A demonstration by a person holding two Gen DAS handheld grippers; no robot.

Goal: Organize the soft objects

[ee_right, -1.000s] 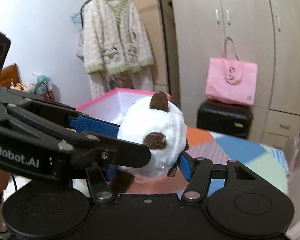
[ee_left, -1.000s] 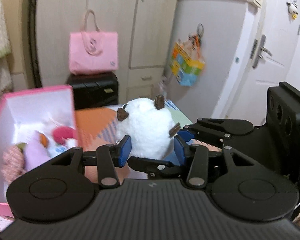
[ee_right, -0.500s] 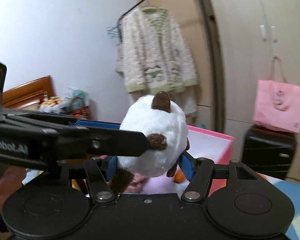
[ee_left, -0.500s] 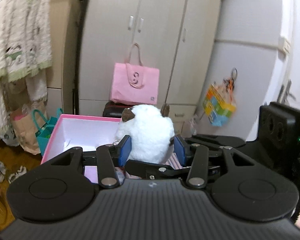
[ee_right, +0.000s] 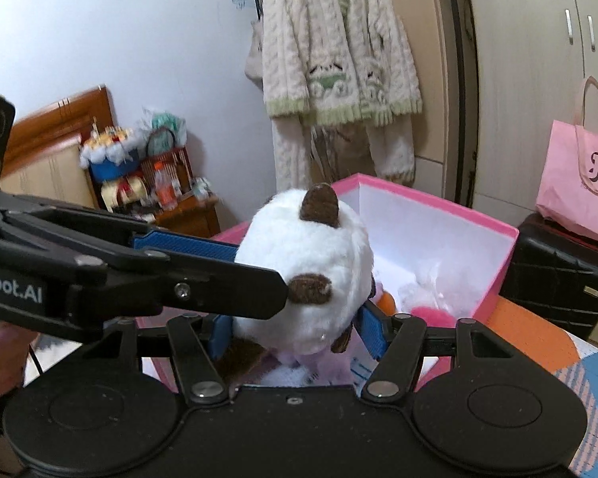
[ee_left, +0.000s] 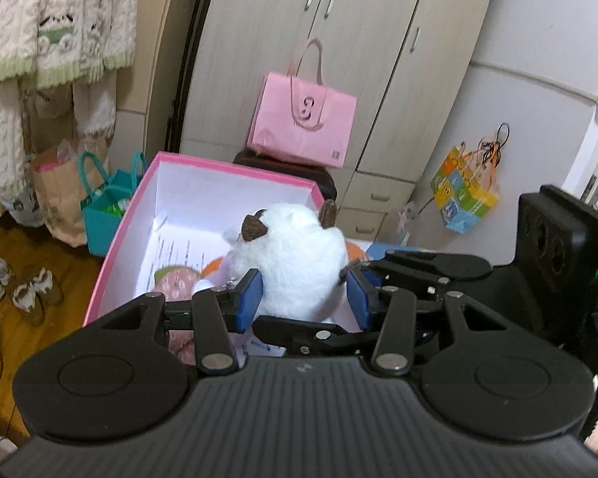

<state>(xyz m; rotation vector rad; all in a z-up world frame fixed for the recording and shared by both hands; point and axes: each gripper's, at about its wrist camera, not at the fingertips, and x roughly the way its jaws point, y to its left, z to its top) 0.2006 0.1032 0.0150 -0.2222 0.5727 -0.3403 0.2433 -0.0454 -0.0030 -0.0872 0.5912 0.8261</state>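
A white plush toy (ee_left: pixel 299 263) with brown ears is held between both grippers over the open pink box (ee_left: pixel 139 207). My left gripper (ee_left: pixel 303 298) is shut on its sides with the blue pads. My right gripper (ee_right: pixel 295 332) is shut on the same plush toy (ee_right: pixel 311 263) from the other side. The pink box (ee_right: pixel 494 227) has white inner walls and holds several soft toys: a pink one (ee_left: pixel 175 283), an orange one and a red one (ee_right: pixel 430 314). The plush's underside is hidden.
A pink tote bag (ee_left: pixel 303 119) sits on a black case (ee_right: pixel 558 275) before the wardrobe. A knitted cardigan (ee_right: pixel 335 51) hangs at the left. Paper and teal bags (ee_left: pixel 99 199) and shoes (ee_left: pixel 20 283) stand on the wooden floor. A patterned cloth (ee_right: pixel 538 342) covers the table.
Both grippers have carried the plush toy leftward from over the patterned cloth to above the pink box. The views have swung left and tilted down into the box.
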